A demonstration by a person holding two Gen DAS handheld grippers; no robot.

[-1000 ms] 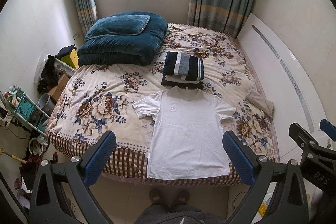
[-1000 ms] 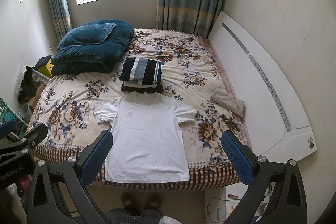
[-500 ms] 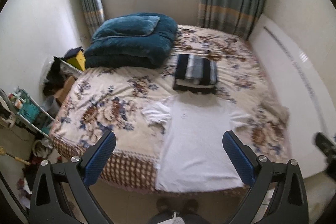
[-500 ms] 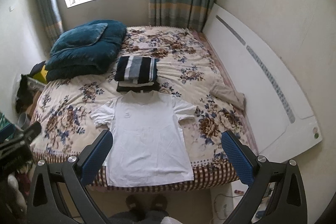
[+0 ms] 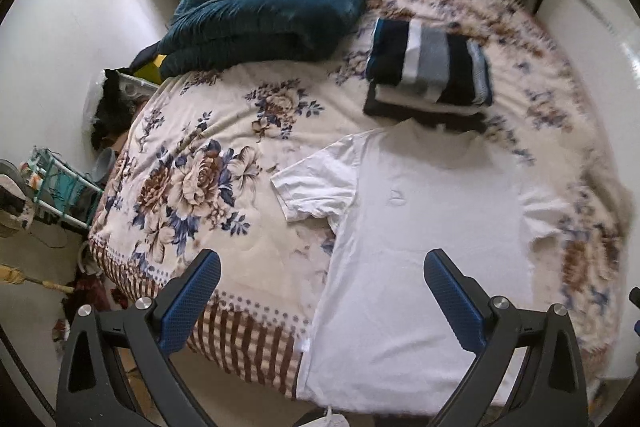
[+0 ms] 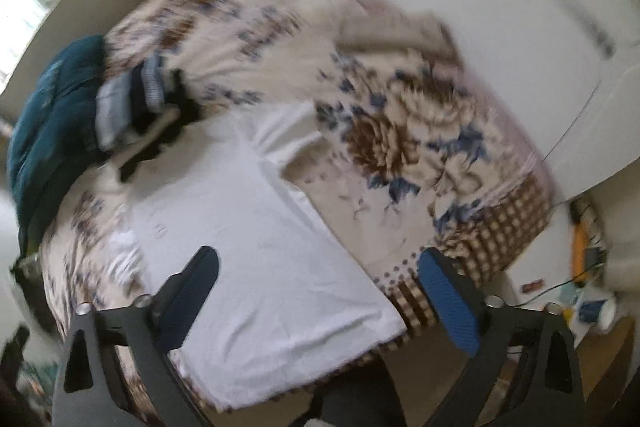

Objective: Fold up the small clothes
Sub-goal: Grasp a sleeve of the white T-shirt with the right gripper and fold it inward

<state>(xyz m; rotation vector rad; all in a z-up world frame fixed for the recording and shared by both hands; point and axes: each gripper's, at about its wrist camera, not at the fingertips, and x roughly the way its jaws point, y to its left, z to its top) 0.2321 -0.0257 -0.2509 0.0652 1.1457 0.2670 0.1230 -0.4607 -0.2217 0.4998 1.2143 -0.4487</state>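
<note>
A: Two hand-held grippers hang over a bed, each seen from its own wrist camera. The left gripper (image 5: 322, 277) has its blue-padded jaws spread wide with nothing between them. The right gripper (image 6: 318, 275) is also wide and empty, though its jaws have just been closing a little.

B: Where is the garment?

A: A white T-shirt (image 5: 432, 227) lies flat and face up on the floral bedspread (image 5: 192, 183), collar toward twelve o'clock, hem at six o'clock hanging slightly over the bed's near edge. In the left view it fills the space from centre toward four o'clock; in the right view, which is tilted and blurred, it (image 6: 256, 239) sits from centre toward seven o'clock.

B: What else is nearby?

A: A stack of folded clothes (image 5: 430, 67), striped on top, lies just beyond the collar at one o'clock, touching or nearly so. A teal quilt (image 5: 272, 11) is at eleven o'clock.

B: What could go wrong?

A: My judgement: the blur suggests fast motion, so a jaw could land hard and pinch bedspread together with shirt, lifting both. The overhanging hem could slide off if tugged toward six o'clock. Pulling toward twelve o'clock could bunch the collar into the stack and topple it. Uneven grips would leave a crooked fold.
</note>
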